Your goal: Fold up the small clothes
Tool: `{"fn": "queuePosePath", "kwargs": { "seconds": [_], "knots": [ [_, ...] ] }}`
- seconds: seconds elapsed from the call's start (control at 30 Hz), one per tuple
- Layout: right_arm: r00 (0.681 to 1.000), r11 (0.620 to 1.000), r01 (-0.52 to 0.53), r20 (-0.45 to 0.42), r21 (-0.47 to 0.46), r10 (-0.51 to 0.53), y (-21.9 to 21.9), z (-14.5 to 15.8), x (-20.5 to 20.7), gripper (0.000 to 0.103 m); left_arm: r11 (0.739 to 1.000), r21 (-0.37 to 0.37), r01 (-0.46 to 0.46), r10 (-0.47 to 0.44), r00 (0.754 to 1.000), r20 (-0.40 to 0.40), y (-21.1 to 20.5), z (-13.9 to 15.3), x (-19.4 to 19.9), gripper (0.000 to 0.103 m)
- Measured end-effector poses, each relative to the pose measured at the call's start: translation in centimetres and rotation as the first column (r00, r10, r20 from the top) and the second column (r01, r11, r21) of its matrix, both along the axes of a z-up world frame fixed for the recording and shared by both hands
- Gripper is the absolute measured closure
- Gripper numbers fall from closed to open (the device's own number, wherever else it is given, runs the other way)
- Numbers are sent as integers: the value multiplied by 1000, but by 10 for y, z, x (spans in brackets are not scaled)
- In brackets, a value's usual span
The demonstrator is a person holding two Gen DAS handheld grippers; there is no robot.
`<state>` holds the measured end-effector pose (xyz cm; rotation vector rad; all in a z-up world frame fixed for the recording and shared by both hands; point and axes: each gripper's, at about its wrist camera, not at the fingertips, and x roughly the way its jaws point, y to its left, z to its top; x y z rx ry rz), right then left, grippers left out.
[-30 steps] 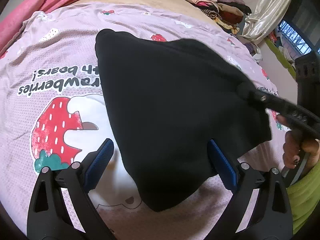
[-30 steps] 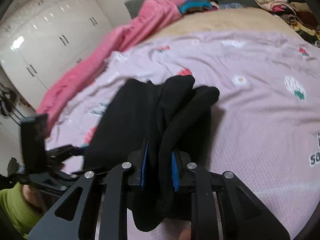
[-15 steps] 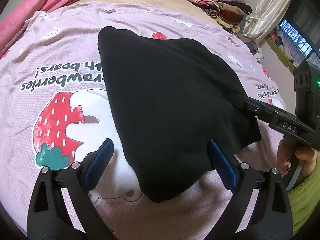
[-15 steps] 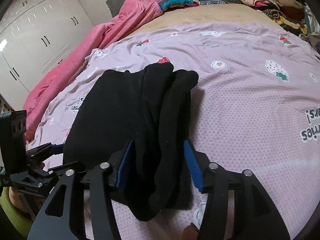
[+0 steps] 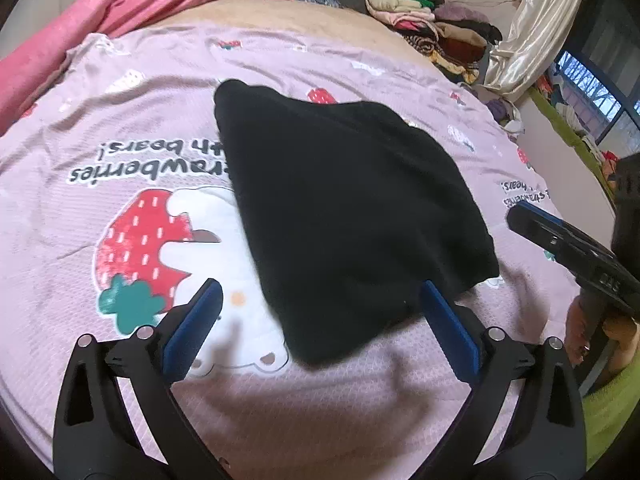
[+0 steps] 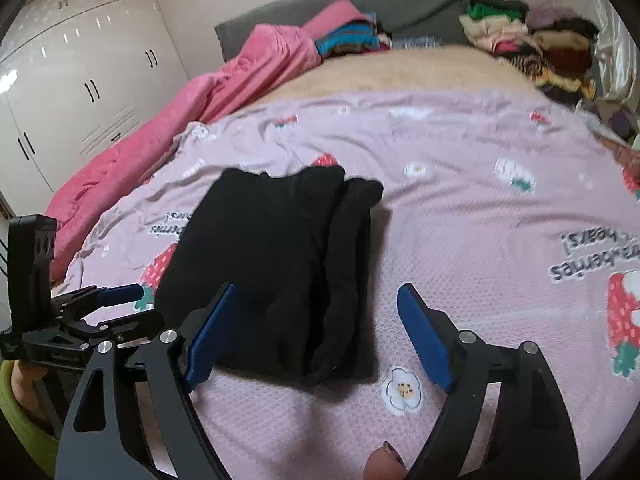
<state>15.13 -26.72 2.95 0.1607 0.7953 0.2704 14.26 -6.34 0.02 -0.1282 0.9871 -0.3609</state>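
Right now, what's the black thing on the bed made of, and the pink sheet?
Black garment: looks like soft matte knit, thick rounded folds, no shine. Pink sheet: seems thin woven fabric with a fine dotted texture and printed strawberries.

The folded garment (image 5: 344, 216) in front of me is plain black. It lies on a pale pink sheet (image 5: 120, 112) printed with red strawberries with green leaves, white flowers and dark lettering. My fingers (image 5: 192, 330) are black with blue pads. A bright pink blanket (image 6: 192, 116) lies by white cupboard doors (image 6: 80, 80) with black handles, and the headboard (image 6: 360, 4) is grey.
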Motion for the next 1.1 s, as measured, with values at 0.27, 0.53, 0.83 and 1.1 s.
{"fn": "queuePosePath", "kwargs": {
  "seconds": [0.27, 0.53, 0.83, 1.1],
  "knots": [
    [994, 999, 39, 105, -36, -35, 15, 27, -42, 5, 1000, 7, -8, 8, 998, 69, 10, 19, -28, 10],
    [985, 997, 68, 162, -41, -61, 30, 31, -85, 4, 1000, 13, -23, 21, 992, 124, 24, 26, -61, 10],
    [974, 991, 99, 212, -86, -79, 45, 13, -123, 4, 998, 29, -50, 43, 980, 193, 32, 25, -93, 10],
    [968, 981, 145, 224, -127, -114, 53, -11, -150, 4, 997, 38, -67, 59, 980, 191, 34, 4, -112, 10]
  ]
}}
